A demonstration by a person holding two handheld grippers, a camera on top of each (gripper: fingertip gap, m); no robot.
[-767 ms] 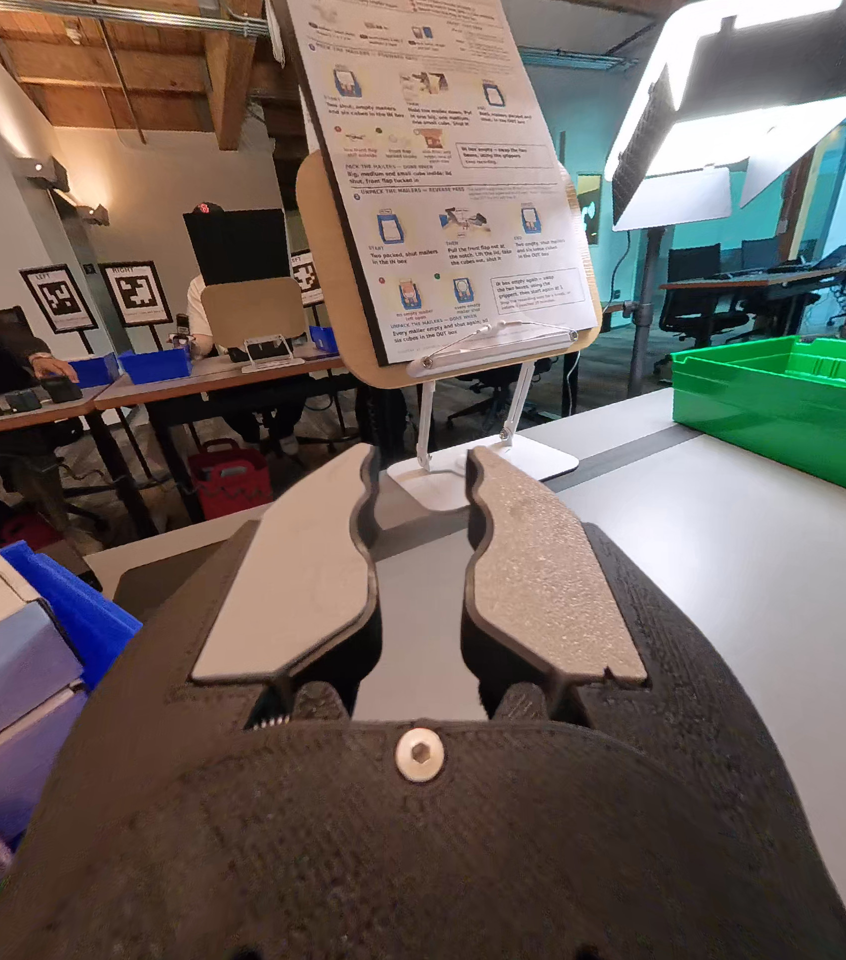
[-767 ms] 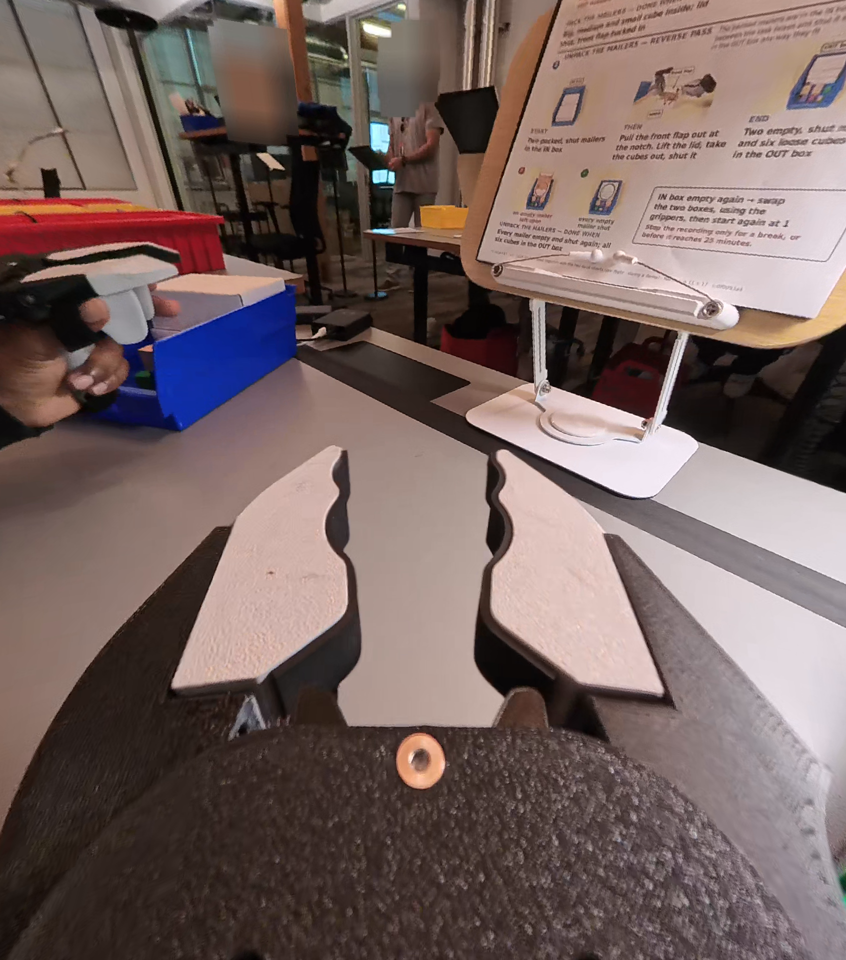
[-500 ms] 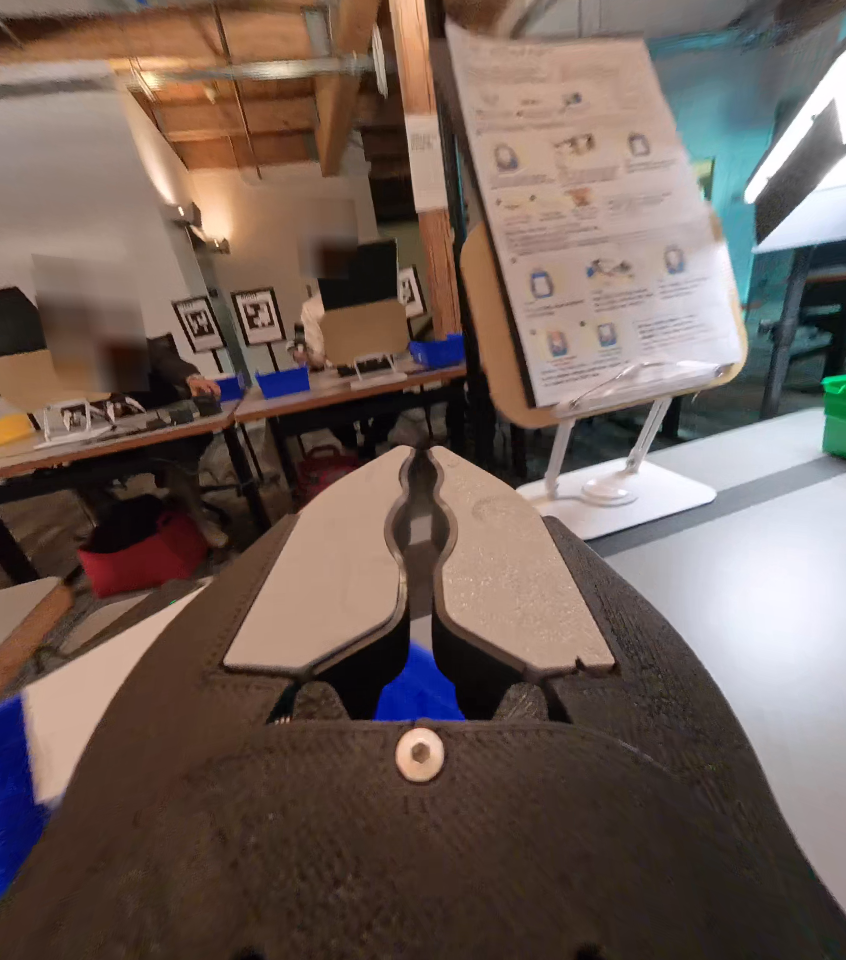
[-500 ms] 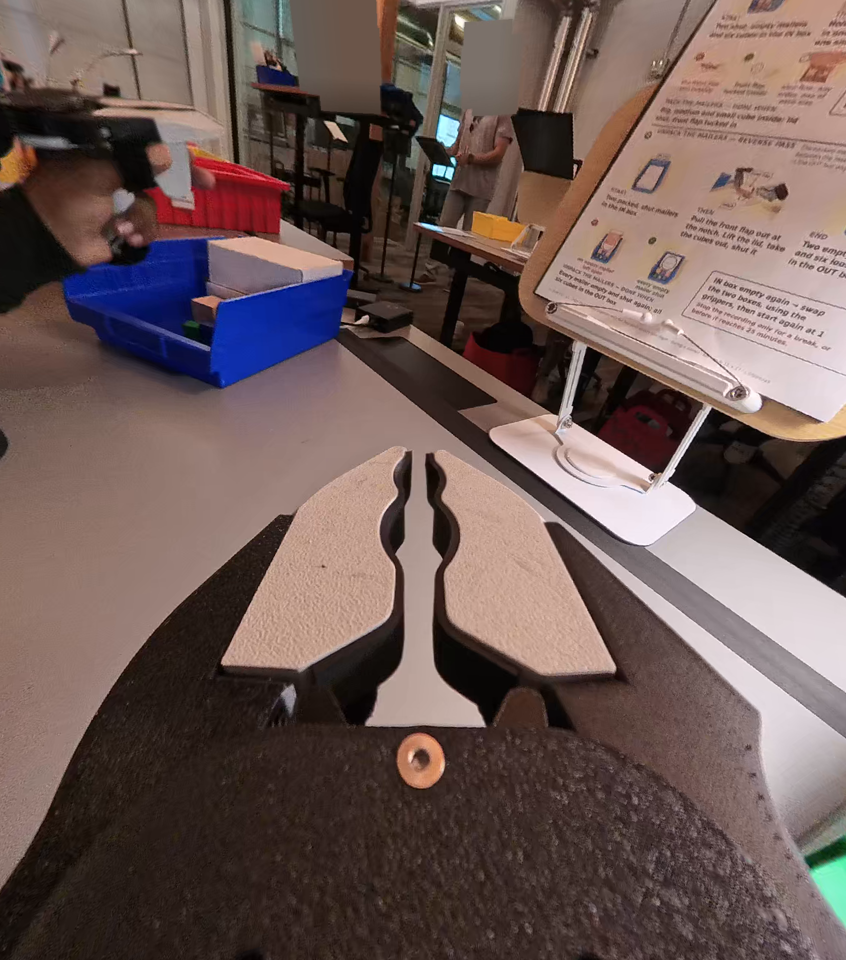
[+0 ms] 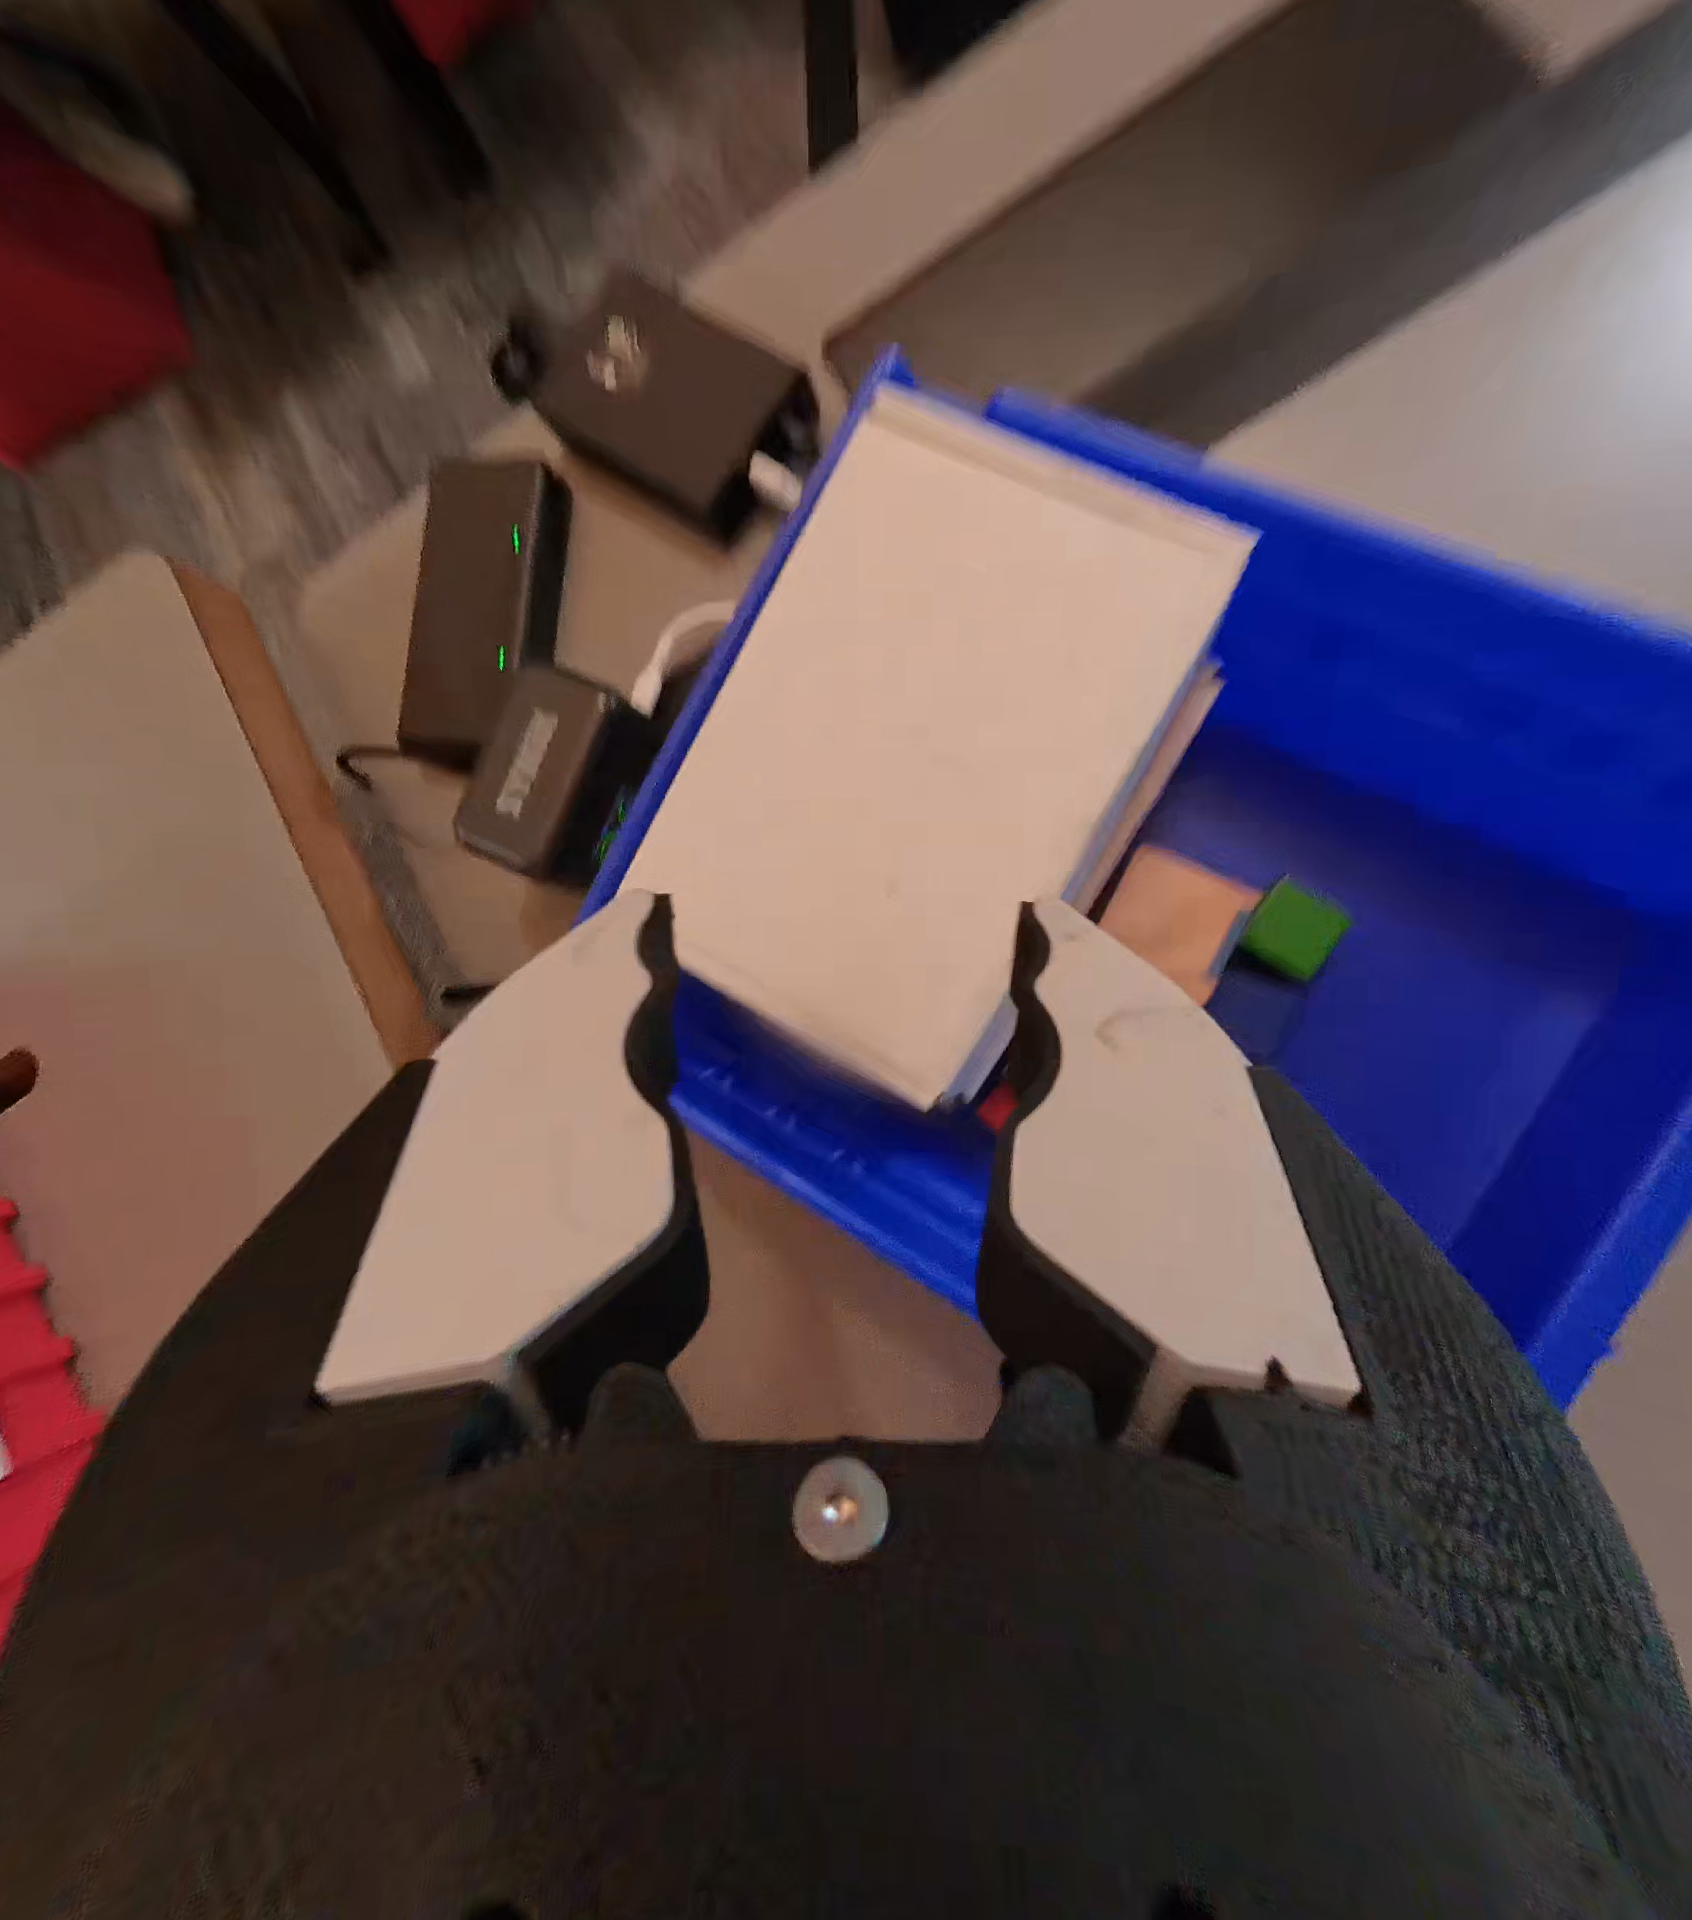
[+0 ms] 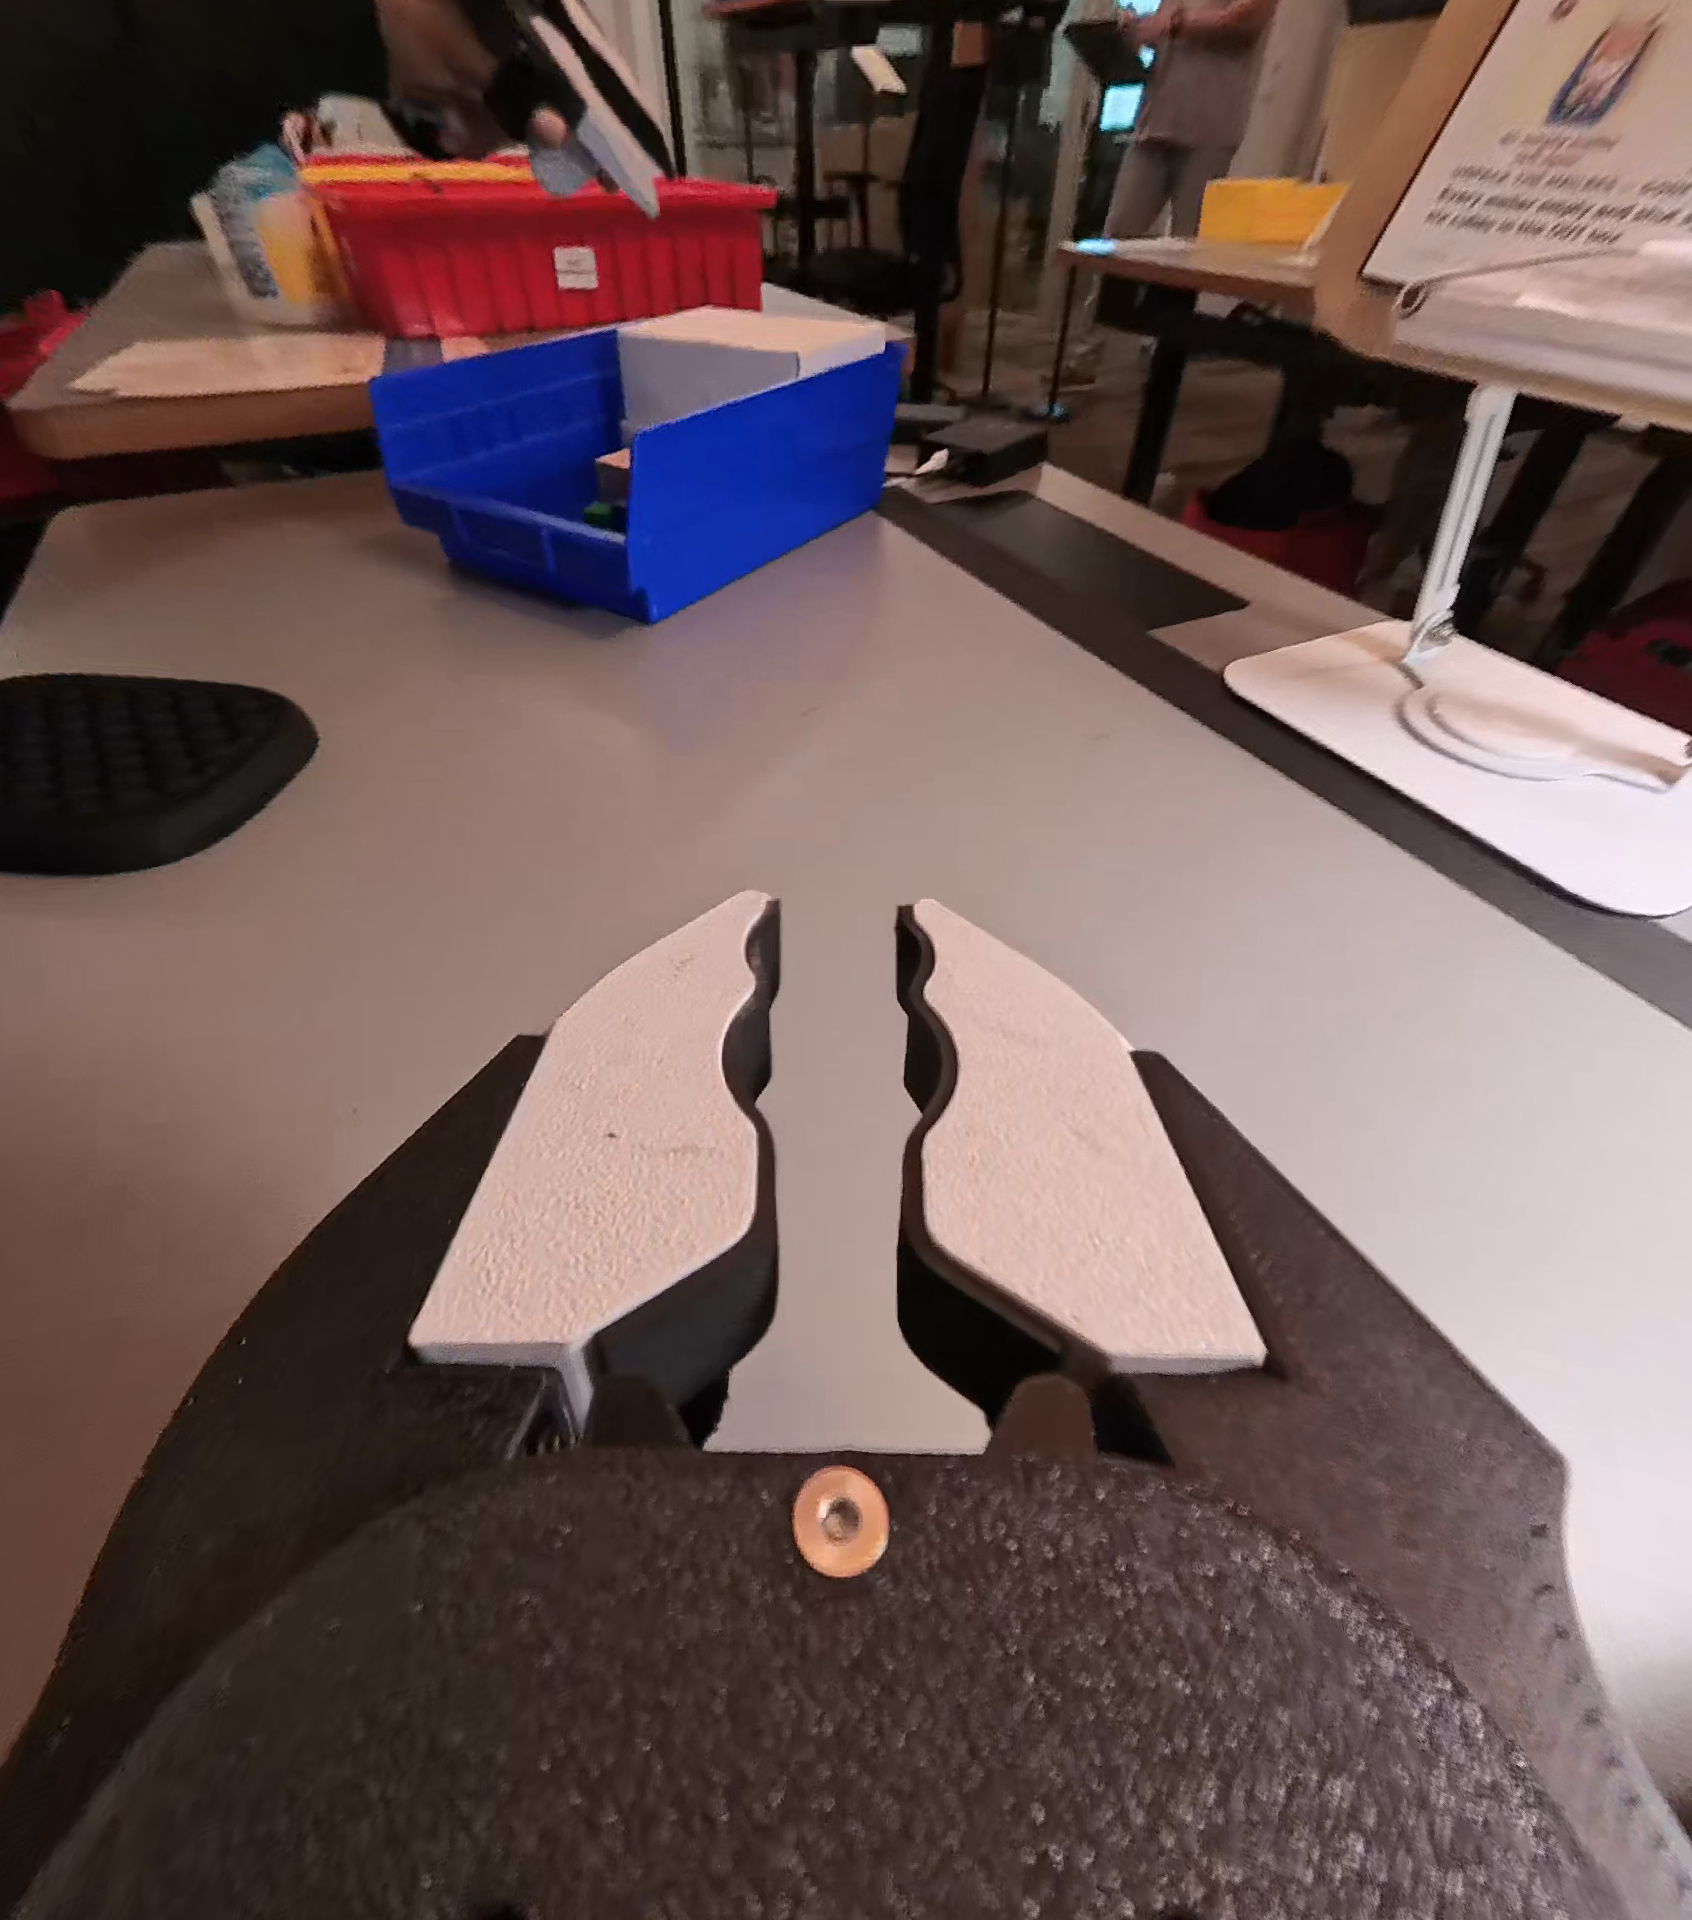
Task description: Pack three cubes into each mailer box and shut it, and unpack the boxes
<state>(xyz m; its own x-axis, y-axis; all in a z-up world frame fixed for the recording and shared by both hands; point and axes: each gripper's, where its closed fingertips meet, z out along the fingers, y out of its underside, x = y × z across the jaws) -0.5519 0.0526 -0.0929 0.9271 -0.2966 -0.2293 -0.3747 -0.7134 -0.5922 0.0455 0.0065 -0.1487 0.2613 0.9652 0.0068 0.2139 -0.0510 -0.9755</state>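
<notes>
A blue bin (image 5: 1507, 1049) holds a shut white mailer box (image 5: 925, 748) leaning on its left wall, a green cube (image 5: 1294, 930), a wooden cube (image 5: 1169, 920) and a sliver of a red cube (image 5: 996, 1110). My left gripper (image 5: 847, 914) is open and empty, pointing down above the mailer's near end. In the right wrist view the bin (image 6: 748, 499) and mailer (image 6: 748, 353) sit far left, with the left gripper (image 6: 603, 125) high above them. My right gripper (image 6: 837, 906) is slightly open and empty, low over the grey table.
A red bin (image 6: 551, 249) stands on the neighbouring table behind the blue bin. A black pad (image 6: 73, 769) lies at the left. A white document stand (image 6: 1548, 769) with an instruction sheet is at the right. Black devices (image 5: 489, 603) sit beyond the bin. The tips of one gripper are about 60 cm away from the tips of the other.
My left gripper swung left, tipped down over the blue bin and opened wide from nearly shut. My right gripper dropped closer to the table and opened a little.
</notes>
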